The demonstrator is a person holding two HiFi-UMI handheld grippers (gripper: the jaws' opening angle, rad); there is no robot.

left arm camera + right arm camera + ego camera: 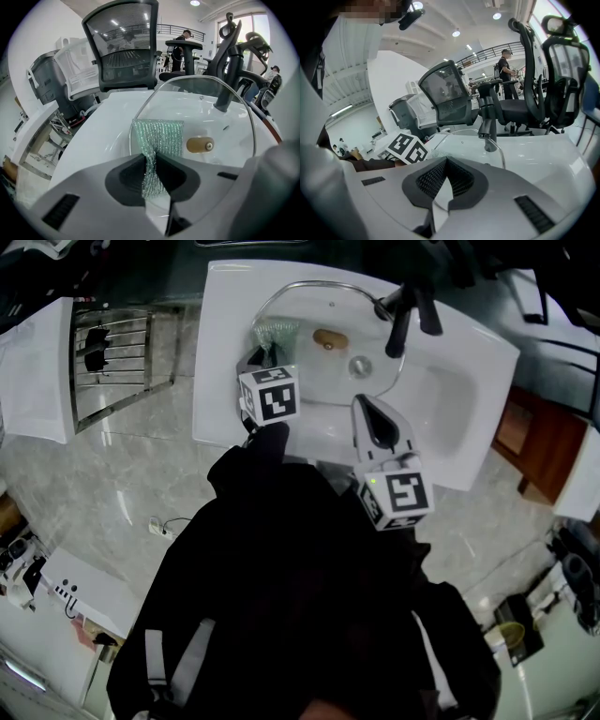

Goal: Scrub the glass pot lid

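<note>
White sink basin (pixel 469 362) set in a pale bench, office chairs (pixel 124 47) behind it. In the basin lies the glass pot lid (pixel 300 306), its wooden knob (pixel 329 338) facing up, just beside the black tap (pixel 405 315). Left hand-held gripper (pixel 152 157) is clamped on a green mesh scrubbing cloth (pixel 159 136), which rests on the glass. Right hand-held gripper (pixel 446 161) is closed to a narrow slit on the lid's near rim.

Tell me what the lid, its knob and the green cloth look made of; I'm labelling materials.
Lid: clear glossy glass, basin visible through it, thin shiny rim, perhaps metal. Knob: matte tan, probably wood. Cloth: green sparkly knit mesh, likely synthetic scrubbing fabric.
</note>
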